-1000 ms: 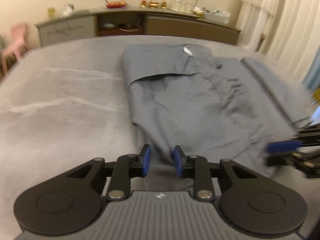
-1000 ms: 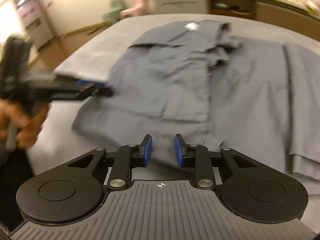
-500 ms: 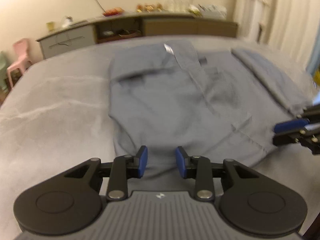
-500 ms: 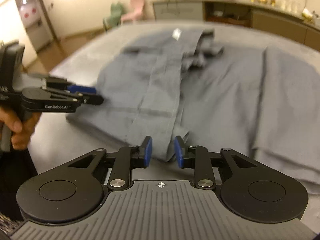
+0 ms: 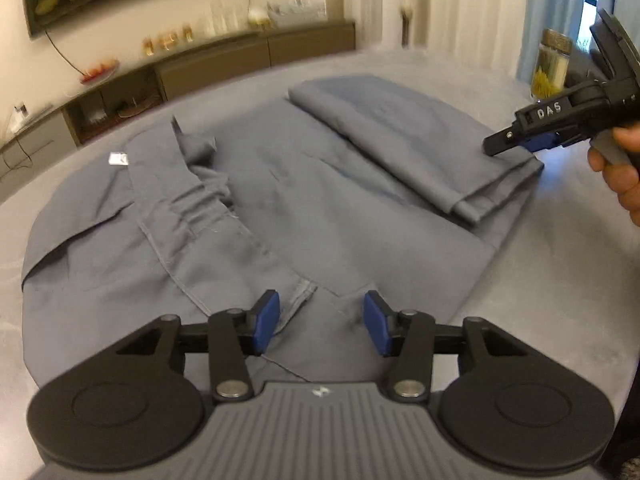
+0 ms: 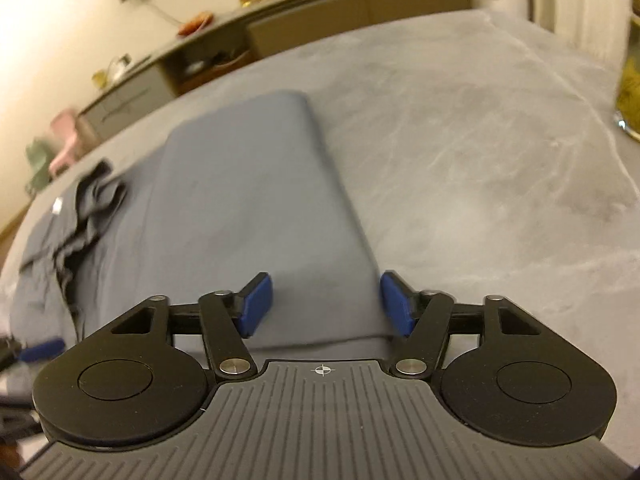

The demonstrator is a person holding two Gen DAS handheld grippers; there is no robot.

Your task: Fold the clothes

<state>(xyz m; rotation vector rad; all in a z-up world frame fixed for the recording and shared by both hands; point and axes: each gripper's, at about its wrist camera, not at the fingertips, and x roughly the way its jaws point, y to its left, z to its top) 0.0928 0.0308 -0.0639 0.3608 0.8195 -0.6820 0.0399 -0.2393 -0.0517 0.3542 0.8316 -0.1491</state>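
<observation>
- So, the landmark here is the gray shirt (image 5: 304, 216), which lies spread out flat on the gray bed (image 5: 560, 248).
- On the shirt's left side, one part is already folded in over the middle, and the small white tag (image 5: 118, 159) sits up by the bunched collar (image 5: 200, 152).
- At the shirt's near edge, the left gripper (image 5: 320, 322) hangs just over the bottom hem. Its blue pads are apart and opening wider, with cloth under the gap but nothing pinched.
- On the shirt's right side, a long strip of cloth (image 5: 404, 140) is already folded in and lies on top, neat and flat.
- At the near end of that folded strip, the right gripper (image 6: 326, 304) points down at it. Its blue pads (image 6: 256, 304) are spreading wide on both sides of the strip's end and do not press it.
- I think both sides are done, so the shirt is about halfway folded.
- I think what is left is to fold the bottom up toward the collar, maybe more than once, to make a small neat pile.
- Far past the shirt there is a long low cabinet (image 5: 248, 56) by the wall.
</observation>
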